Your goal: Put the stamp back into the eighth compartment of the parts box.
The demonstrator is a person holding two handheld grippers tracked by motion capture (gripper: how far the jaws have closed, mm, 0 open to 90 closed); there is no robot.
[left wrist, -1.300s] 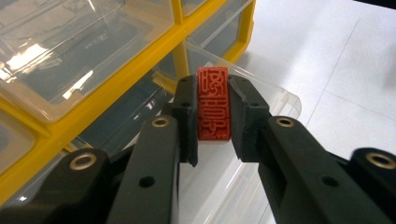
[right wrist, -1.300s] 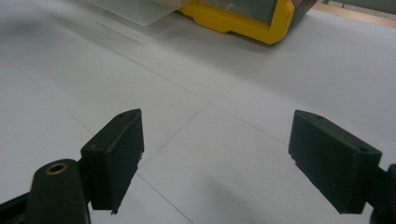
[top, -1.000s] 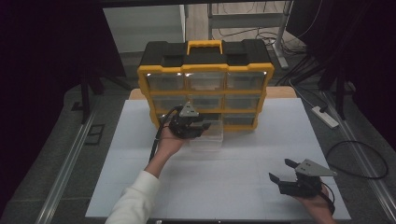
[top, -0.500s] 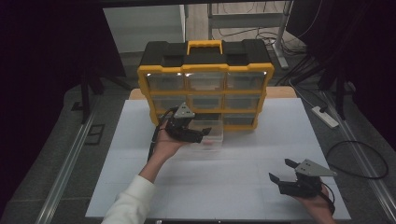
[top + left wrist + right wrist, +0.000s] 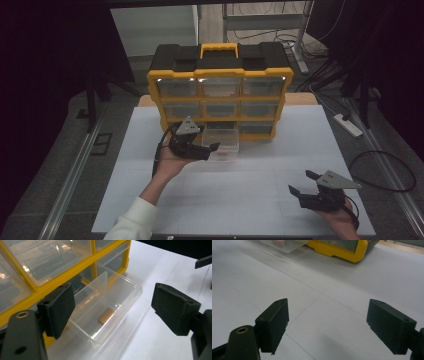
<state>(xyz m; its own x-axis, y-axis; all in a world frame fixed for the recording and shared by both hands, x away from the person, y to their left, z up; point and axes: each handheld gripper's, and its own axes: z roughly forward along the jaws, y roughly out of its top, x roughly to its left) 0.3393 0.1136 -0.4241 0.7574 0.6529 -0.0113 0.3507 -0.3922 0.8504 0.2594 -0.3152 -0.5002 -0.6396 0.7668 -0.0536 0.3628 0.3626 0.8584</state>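
A yellow and black organizer (image 5: 220, 90) with clear drawers stands at the back of the white table (image 5: 250, 185). Its bottom middle drawer (image 5: 222, 141) (image 5: 107, 307) is pulled out onto the table. A small tan block (image 5: 106, 316) lies on the drawer's floor. My left gripper (image 5: 210, 150) (image 5: 112, 310) is open just left of the drawer, its jaws spread over the drawer's front end with nothing held. My right gripper (image 5: 302, 184) (image 5: 327, 325) is open above bare table at the near right, far from the drawer.
A white power strip (image 5: 349, 125) lies on the floor right of the table, with cables (image 5: 385, 165) nearby. Metal rails (image 5: 75, 175) run along the table's left side. The organizer's corner (image 5: 347, 250) and the drawer's front (image 5: 284, 245) top the right gripper view.
The left gripper has drifted slightly toward the drawer's front and stayed open. The right gripper has not moved.
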